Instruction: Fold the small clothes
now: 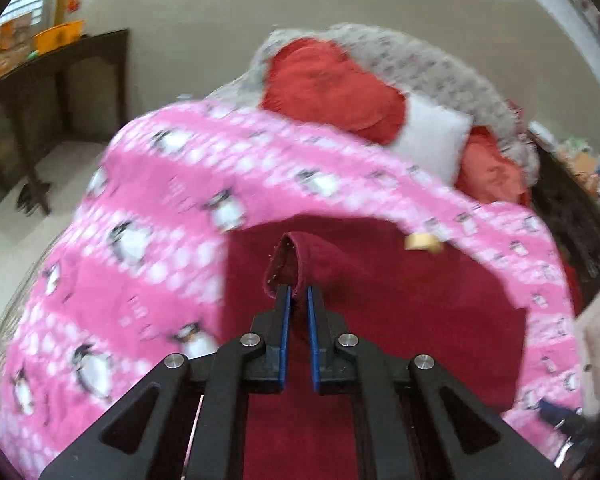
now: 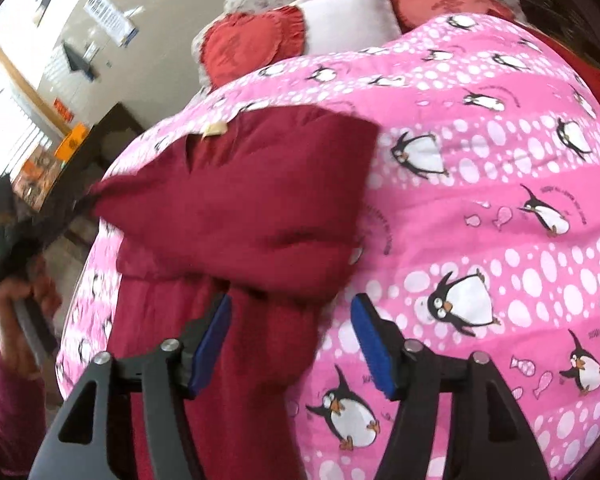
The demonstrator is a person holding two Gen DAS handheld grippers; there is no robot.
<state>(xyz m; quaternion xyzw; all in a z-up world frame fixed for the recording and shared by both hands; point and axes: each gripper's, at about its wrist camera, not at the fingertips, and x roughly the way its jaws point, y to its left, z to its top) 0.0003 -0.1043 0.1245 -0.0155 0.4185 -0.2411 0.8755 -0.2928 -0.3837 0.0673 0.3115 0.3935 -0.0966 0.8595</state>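
A dark red garment [image 2: 240,208] lies on a pink penguin-print bedcover [image 2: 480,184], partly folded over itself, with a small tan label [image 2: 214,130] near its collar. My left gripper [image 1: 299,300] is shut on a folded edge of the red garment [image 1: 380,300], which loops up between the blue pads. In the right wrist view the left gripper [image 2: 16,236] holds the garment's left corner, lifted off the bed. My right gripper [image 2: 292,344] is open, its jaws wide apart over the garment's lower part, holding nothing.
Red pillows [image 2: 252,46] and a white pillow [image 2: 348,12] sit at the head of the bed with a grey patterned blanket [image 1: 440,68]. A dark wooden table [image 1: 40,92] stands to the left on a pale floor.
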